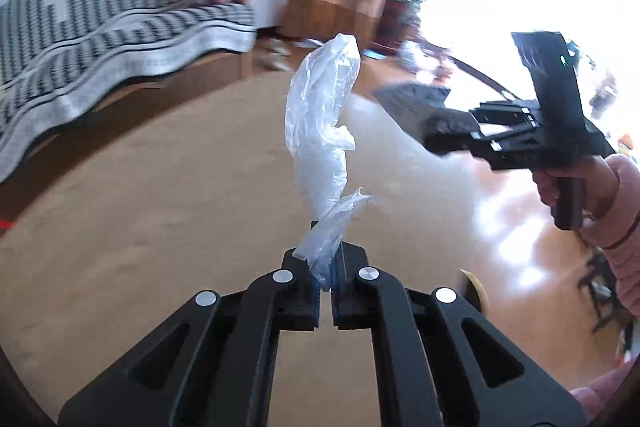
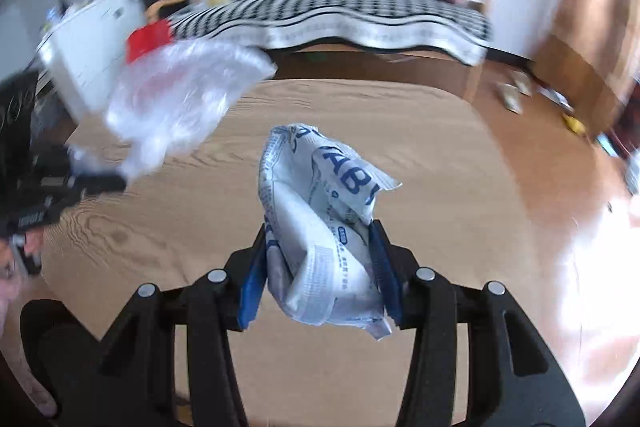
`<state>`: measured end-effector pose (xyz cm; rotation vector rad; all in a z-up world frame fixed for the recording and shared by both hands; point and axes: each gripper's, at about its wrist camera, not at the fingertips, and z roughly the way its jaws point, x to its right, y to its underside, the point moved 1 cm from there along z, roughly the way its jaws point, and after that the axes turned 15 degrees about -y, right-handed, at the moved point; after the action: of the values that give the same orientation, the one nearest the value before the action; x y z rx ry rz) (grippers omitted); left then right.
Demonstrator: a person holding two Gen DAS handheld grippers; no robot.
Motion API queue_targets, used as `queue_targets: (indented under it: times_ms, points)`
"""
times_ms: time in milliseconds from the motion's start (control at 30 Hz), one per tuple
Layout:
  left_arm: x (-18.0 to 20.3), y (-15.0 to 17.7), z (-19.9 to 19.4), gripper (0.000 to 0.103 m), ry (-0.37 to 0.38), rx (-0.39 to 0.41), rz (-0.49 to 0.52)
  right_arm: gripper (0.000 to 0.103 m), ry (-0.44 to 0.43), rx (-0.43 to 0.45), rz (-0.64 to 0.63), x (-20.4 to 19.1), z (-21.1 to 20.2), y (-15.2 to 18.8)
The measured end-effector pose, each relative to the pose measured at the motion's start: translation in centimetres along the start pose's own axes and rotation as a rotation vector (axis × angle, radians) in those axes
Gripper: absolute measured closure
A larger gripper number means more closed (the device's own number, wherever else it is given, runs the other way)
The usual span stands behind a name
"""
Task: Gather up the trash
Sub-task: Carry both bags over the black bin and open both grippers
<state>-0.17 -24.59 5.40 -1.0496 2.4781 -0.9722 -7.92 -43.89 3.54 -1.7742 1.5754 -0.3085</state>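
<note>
Above the wooden desk [image 2: 360, 115], the left hand-held gripper [image 1: 326, 267] pinches a clear plastic bag [image 1: 320, 115] by its corner. The right hand-held gripper [image 2: 320, 267] clamps a crumpled white wrapper [image 2: 324, 219] mid-body. Both look light, limp and slippery; a bunched fold likely grips best.

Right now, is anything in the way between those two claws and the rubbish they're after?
No. Each already has its piece: the left gripper is shut on the clear plastic bag, and the right gripper clamps the white printed wrapper. Both hang above the wooden table. No bin is visible.
</note>
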Motion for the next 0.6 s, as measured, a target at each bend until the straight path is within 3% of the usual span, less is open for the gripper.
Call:
queue_targets:
  times_ms: [200,300,467,600]
  points:
    - [12.5,1.6,0.5,0.1,0.147,-0.056,0.091,0.055,0.057,0.085,0.097,3.2,-10.7,7.5]
    - [18.1,3.6,1.9,0.1,0.2,-0.103,0.107,0.055,0.066,0.101,0.141,4.1,-13.1,11.4]
    - [23.3,9.3,8.0,0.1,0.255,-0.256,0.063,0.055,0.05,0.014,0.283,7.5,-10.0,20.7]
    - [25.9,13.8,12.5,0.1,0.246,-0.386,0.093,0.055,-0.023,-0.025,0.522,9.7,-5.3,29.6]
